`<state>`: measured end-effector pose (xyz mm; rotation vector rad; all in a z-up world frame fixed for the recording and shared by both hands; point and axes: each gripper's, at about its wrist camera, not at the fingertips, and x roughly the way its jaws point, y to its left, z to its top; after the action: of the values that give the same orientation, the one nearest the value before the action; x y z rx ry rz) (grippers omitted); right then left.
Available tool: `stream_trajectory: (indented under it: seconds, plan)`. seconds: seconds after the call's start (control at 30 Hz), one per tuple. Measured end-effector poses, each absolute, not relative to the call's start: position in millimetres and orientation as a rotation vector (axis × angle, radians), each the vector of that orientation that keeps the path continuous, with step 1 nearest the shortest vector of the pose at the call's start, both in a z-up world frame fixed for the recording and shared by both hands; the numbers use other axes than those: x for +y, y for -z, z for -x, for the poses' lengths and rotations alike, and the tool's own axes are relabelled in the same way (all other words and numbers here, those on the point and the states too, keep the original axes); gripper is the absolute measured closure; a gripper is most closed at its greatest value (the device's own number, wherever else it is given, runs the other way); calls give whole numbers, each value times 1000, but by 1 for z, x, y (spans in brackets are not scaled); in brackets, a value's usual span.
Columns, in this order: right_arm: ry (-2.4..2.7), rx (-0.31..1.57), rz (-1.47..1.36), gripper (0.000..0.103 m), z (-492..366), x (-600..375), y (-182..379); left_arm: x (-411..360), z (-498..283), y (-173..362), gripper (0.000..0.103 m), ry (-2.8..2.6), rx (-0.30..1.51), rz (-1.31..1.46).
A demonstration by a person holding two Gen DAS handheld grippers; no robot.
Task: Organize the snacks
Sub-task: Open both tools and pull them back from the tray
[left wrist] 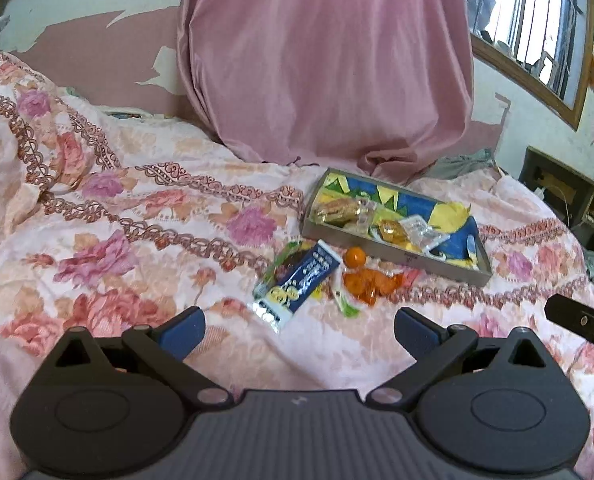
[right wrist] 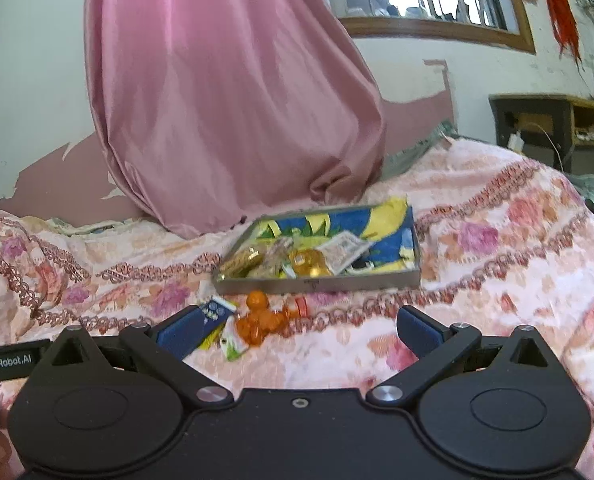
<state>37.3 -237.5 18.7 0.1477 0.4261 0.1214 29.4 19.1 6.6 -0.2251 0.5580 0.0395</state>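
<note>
Left gripper and right gripper both released, empty; snack packets just ahead, tray's near edge beyond; bedspread bare leftward.

Domestic bedroom: bed under a pink floral quilted bedspread; pink satin curtain along its far edge; wood-framed barred window; peeling pink-and-white plaster wall; dark wooden shelf unit beyond the right edge.

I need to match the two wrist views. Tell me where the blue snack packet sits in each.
Left wrist: blue snack packet lies at centre, just left of the orange candies, short of the tray.
Right wrist: blue snack packet sits lower left of centre, partly behind the hand-held gripper's left finger.
Shared landmark: the tray holding snacks.
</note>
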Motion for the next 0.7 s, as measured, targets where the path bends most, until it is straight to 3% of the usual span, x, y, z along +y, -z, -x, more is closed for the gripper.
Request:
stream_trajectory:
  seconds: [0.7]
  plan:
    - [-58,572,-29,1,-6,-208,-16,5,2,-7,0,-109,594,67]
